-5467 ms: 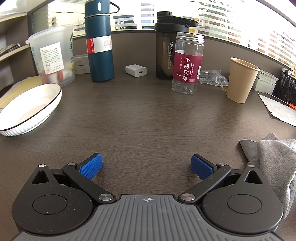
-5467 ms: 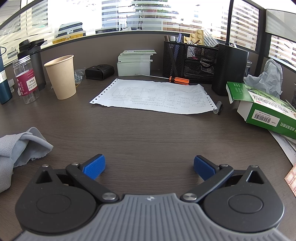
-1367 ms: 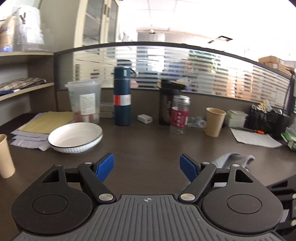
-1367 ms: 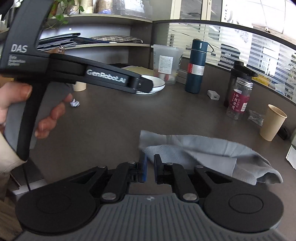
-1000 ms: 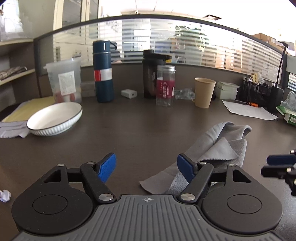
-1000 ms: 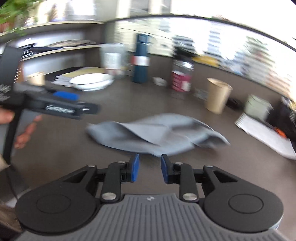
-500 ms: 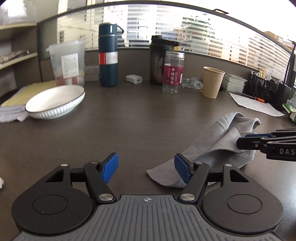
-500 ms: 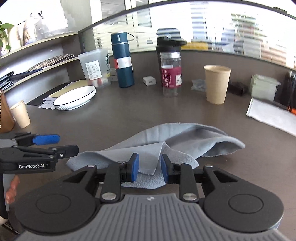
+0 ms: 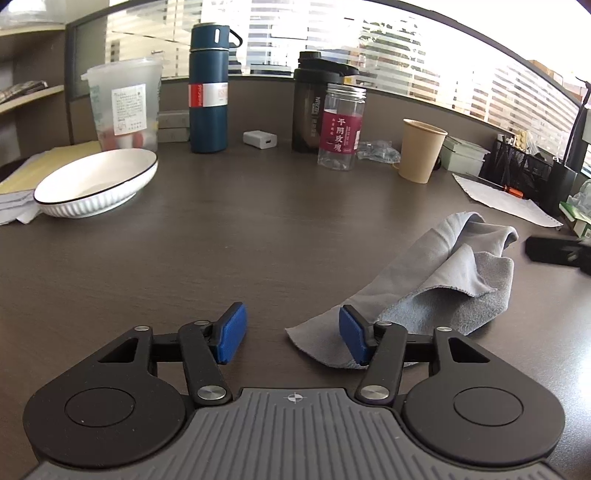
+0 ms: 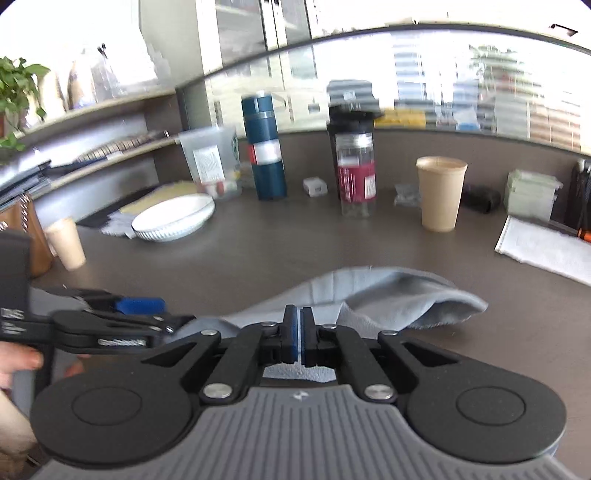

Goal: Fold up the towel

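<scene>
R fingers (image 10: 298,334) snapped shut on 1 towel (image 10: 391,299) | L fingers (image 9: 291,332) closing, half-open, empty

Left gripper (image 9: 291,326) and right gripper (image 10: 297,338): black linkage arms, silver pivot screws, blue pads (image 9: 231,328), ribbed grey housings with crosshair marks.

Towel (image 9: 436,280) right on desk (image 9: 221,240); bowl (image 9: 96,184) far left.

A dark wood-grain worktop (image 9: 229,236) is bounded at the far side by a low partition (image 9: 258,99). Behind it, slatted blinds (image 9: 461,74) are lit by bright daylight. Shelves (image 10: 110,155) are seen at the left, with what may be a cabinet (image 10: 258,22) above, blurred.
</scene>
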The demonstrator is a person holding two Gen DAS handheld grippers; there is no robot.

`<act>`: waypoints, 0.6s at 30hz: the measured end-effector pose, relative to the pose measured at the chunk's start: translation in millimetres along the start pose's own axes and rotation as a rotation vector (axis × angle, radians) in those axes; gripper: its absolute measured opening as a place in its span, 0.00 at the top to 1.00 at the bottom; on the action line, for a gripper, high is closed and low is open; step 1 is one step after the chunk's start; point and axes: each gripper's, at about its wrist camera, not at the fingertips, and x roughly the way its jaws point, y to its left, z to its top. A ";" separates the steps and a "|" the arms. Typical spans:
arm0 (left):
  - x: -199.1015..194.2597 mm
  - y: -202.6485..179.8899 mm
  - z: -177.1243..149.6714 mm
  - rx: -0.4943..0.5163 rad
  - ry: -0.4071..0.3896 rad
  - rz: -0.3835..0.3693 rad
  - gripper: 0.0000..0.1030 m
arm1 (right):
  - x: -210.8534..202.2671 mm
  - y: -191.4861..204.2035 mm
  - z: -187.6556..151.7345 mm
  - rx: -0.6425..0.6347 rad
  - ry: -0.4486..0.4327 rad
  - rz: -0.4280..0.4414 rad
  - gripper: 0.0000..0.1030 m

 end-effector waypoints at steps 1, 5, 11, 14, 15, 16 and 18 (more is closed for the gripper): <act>0.2 -1.8 0.2 0.006 0.000 -0.004 0.48 | -1.1 -0.8 0.0 0.000 0.004 -0.006 0.98; 0.6 -3.9 0.4 0.009 0.003 -0.025 0.62 | 1.0 -4.4 -1.3 0.010 0.032 -0.035 0.86; 0.9 -4.2 0.2 0.003 0.009 -0.061 0.94 | 42.5 -3.0 -3.0 0.032 0.097 -0.034 0.81; 1.0 -4.3 0.1 0.000 0.012 -0.079 0.96 | 55.4 -4.3 -3.7 0.028 0.119 -0.056 0.81; 1.0 -4.4 0.1 -0.001 0.013 -0.085 0.96 | 57.5 -5.8 -3.3 0.031 0.120 -0.058 0.81; 1.1 -4.4 0.1 -0.002 0.013 -0.091 0.96 | 59.6 -7.2 -2.9 0.034 0.122 -0.061 0.79; 1.2 -4.5 0.0 -0.004 0.015 -0.103 0.96 | 63.8 -10.0 -2.1 0.041 0.124 -0.065 0.69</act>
